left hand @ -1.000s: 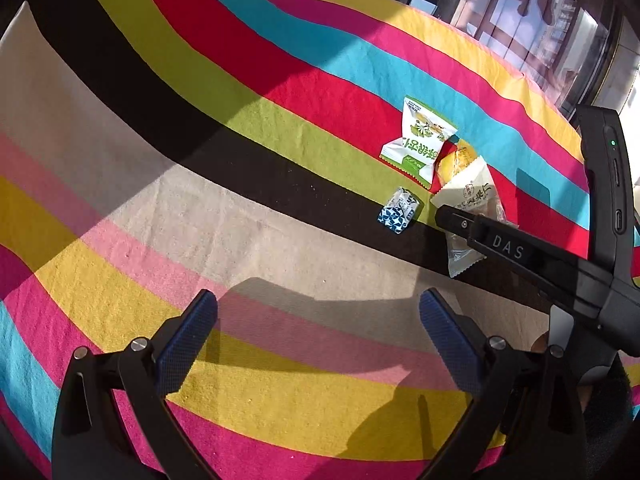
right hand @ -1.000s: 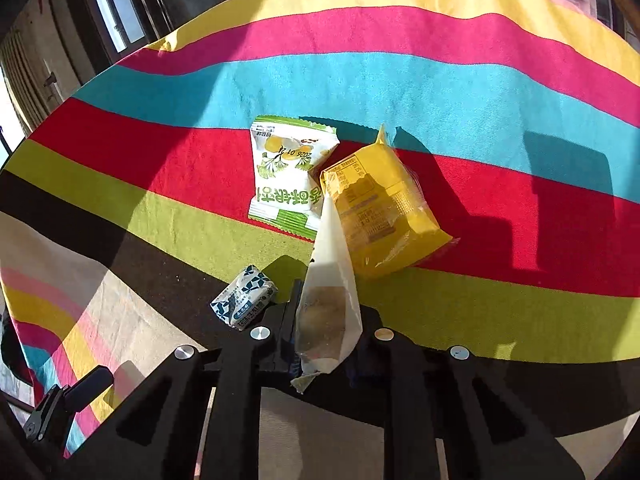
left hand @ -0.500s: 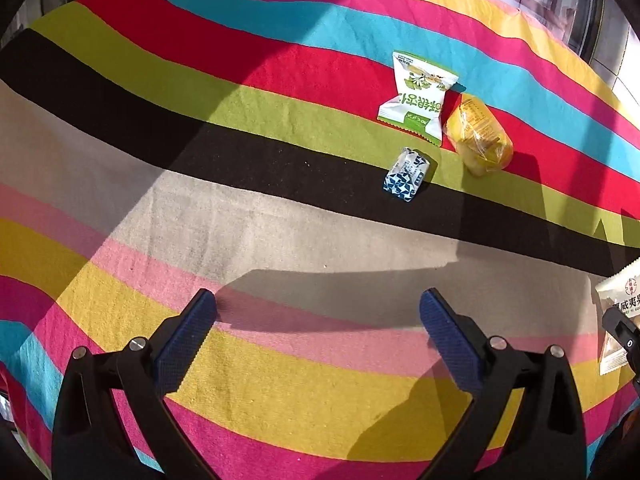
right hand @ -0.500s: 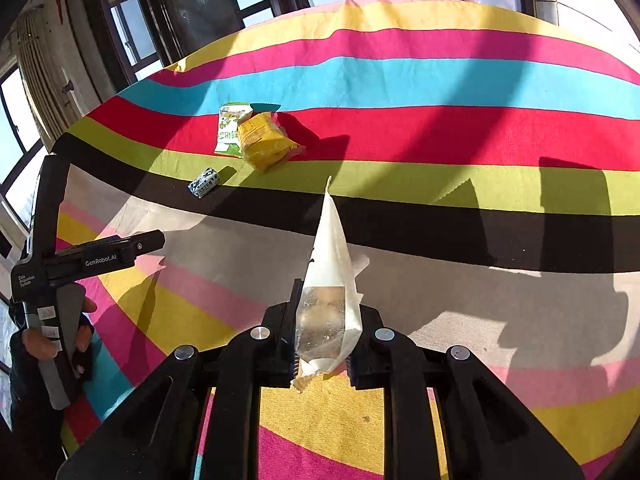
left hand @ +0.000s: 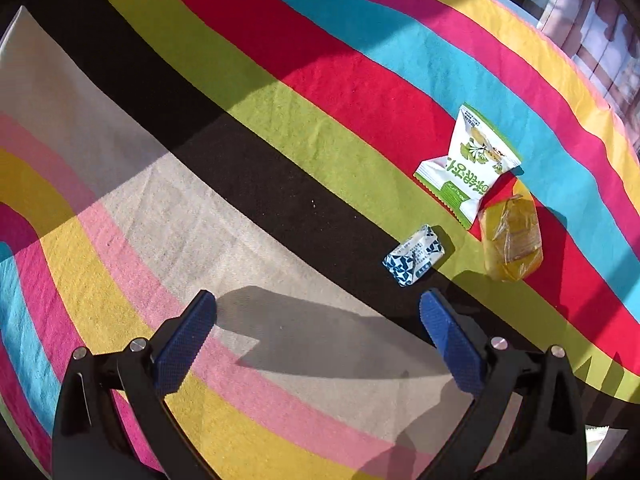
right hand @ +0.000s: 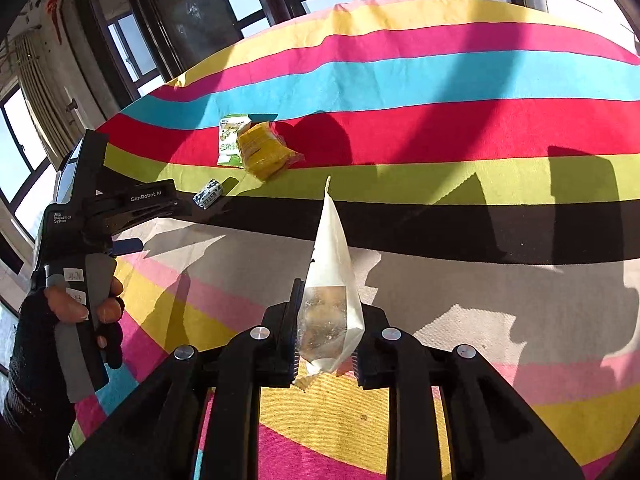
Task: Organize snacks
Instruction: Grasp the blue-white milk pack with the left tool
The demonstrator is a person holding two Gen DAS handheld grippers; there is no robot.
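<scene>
Broad-striped multicoloured cloth-covered table [right hand: 440,80], sunlit, dark-framed windows [right hand: 132,48] behind. Cream plastic snack pouch with clear window [right hand: 332,292]: upright between the right gripper [right hand: 325,354] jaws, which are easing apart (pads appear to touch it), above the near stripes. Left gripper [left hand: 316,320]: spread wide, empty. Toward the far edge, clustered: white-and-green snack packet [left hand: 468,168], yellow wrapped cake [left hand: 512,236], small blue-white candy [left hand: 414,254].

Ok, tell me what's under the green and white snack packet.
The green and white packet lies on the striped cloth, one corner overlapping the yellow packet. How far the yellow packet runs beneath it is covered.
</scene>
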